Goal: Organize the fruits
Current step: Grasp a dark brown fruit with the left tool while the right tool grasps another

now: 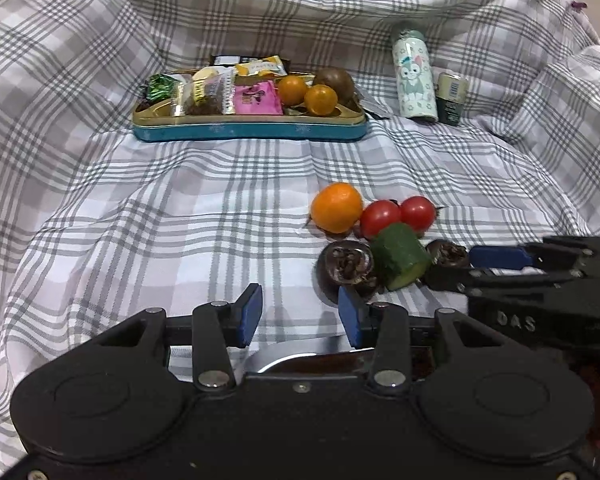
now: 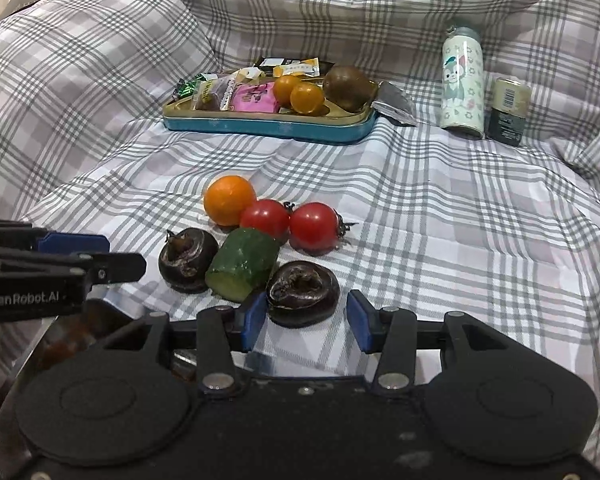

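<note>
On the plaid cloth lies a cluster: an orange (image 1: 336, 207) (image 2: 229, 200), two red tomatoes (image 1: 398, 216) (image 2: 290, 222), a cucumber piece (image 1: 400, 256) (image 2: 242, 262) and two dark water chestnuts (image 1: 348, 266) (image 2: 302, 288). My left gripper (image 1: 300, 312) is open and empty, left of the cluster. My right gripper (image 2: 306, 326) is open, its fingers either side of the near chestnut, not closed on it. A blue tin tray (image 1: 252, 130) (image 2: 268, 126) at the back holds snack packets, two small oranges (image 1: 306, 94) (image 2: 300, 94) and a brown kiwi (image 1: 336, 80) (image 2: 348, 86).
A patterned bottle (image 1: 414, 76) (image 2: 462, 80) and a small green jar (image 1: 454, 98) (image 2: 508, 110) stand right of the tray. A foil packet (image 2: 394, 102) lies by the tray's right end. The cloth rises in folds at the back and sides.
</note>
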Tool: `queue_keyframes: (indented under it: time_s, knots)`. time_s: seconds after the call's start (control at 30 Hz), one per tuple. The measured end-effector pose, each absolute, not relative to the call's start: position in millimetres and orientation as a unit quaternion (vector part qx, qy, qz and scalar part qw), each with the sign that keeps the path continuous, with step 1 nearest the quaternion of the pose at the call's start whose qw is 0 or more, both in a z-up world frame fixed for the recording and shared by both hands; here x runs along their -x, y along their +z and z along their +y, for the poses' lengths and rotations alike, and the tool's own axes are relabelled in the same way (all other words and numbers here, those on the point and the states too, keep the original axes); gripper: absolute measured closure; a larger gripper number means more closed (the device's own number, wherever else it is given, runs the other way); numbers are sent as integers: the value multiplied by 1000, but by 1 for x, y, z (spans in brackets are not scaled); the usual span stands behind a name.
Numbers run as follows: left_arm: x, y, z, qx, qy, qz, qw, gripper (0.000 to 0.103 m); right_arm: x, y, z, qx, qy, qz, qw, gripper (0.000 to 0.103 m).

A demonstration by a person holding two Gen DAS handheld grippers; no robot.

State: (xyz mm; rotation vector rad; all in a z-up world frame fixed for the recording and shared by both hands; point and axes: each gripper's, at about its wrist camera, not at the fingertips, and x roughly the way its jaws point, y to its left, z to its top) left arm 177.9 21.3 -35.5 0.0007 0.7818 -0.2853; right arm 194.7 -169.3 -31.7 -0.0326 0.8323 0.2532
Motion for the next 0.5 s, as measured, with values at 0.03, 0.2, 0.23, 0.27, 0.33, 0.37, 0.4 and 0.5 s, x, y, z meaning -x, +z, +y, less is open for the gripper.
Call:
queue_keyframes:
  time_s: [0.03,0.2,0.23,0.27,0.33,0.37,0.4,0.5]
  knots:
    - [-177,-36,19,-5,-141,379,914,53,-196,-32,-169,15,122,402,907,54]
    - [-174,-37,10,-27,-154,379,912,53,-204,-35,-174,5,108,402,909,53]
    - [-175,-37,9,-29,-155,380,911,53,-206,-35,-176,3,104,403,909,54]
    - [-175,-37,8,-30,-155,382,911,53,-206,-36,-176,4,100,404,909,54]
    - [-176,-36,7,-30,-156,385,909,53,-207,-37,-177,8,86,403,911,54]
    - [-177,-35,6,-30,-155,386,909,53,-208,-38,-178,11,77,403,912,54]
    - [-177,-34,5,-31,-155,386,909,53,-208,-39,-180,13,70,403,912,54]
    - [-181,-34,-2,-46,-152,386,909,53,-211,-41,-188,-3,62,410,910,54]
